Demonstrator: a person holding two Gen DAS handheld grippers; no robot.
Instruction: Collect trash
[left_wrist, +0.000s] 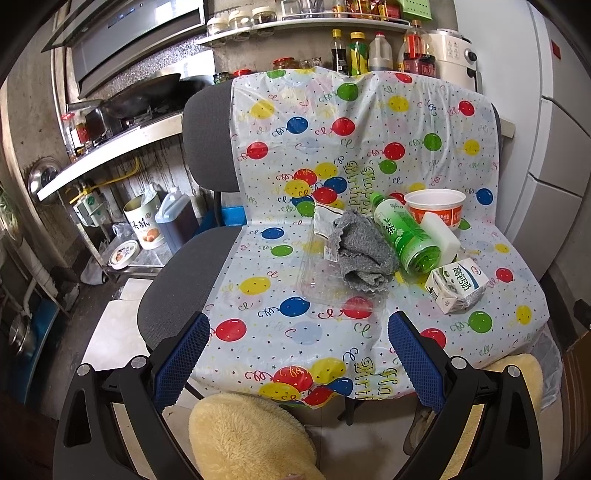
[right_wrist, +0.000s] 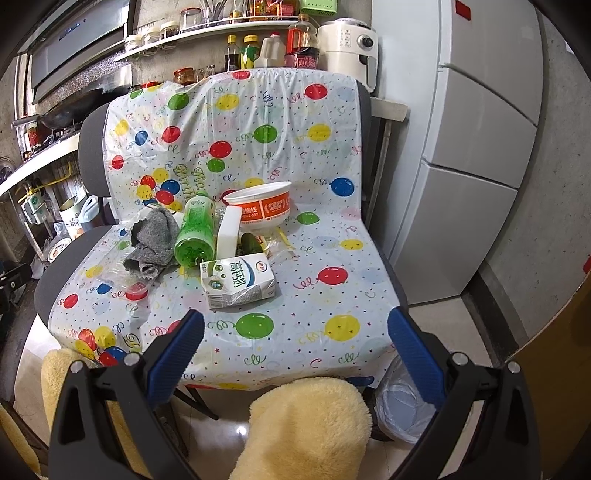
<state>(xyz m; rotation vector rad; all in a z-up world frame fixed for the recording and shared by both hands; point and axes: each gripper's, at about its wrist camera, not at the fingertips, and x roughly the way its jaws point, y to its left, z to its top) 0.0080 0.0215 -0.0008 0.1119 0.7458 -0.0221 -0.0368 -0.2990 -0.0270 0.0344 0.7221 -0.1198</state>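
Observation:
Trash lies on a chair covered with a balloon-print plastic sheet (left_wrist: 369, 122). There is a milk carton (left_wrist: 456, 284) (right_wrist: 238, 280), a green bottle on its side (left_wrist: 406, 232) (right_wrist: 195, 230), an orange-and-white paper bowl (left_wrist: 436, 208) (right_wrist: 260, 203), a white block (left_wrist: 441, 230) (right_wrist: 227, 232), a grey cloth (left_wrist: 364, 253) (right_wrist: 153, 238) and a clear plastic container (left_wrist: 325, 280) (right_wrist: 118, 275). My left gripper (left_wrist: 299, 325) is open and empty before the seat's front. My right gripper (right_wrist: 295, 325) is open and empty, just short of the carton.
A bin with a plastic liner (right_wrist: 404, 402) stands on the floor at the chair's front right. Yellow fluffy slippers (left_wrist: 247, 439) (right_wrist: 306, 428) show below. A fridge (right_wrist: 480, 155) is to the right, a kitchen counter (left_wrist: 110, 147) to the left, bottles (left_wrist: 358, 53) behind.

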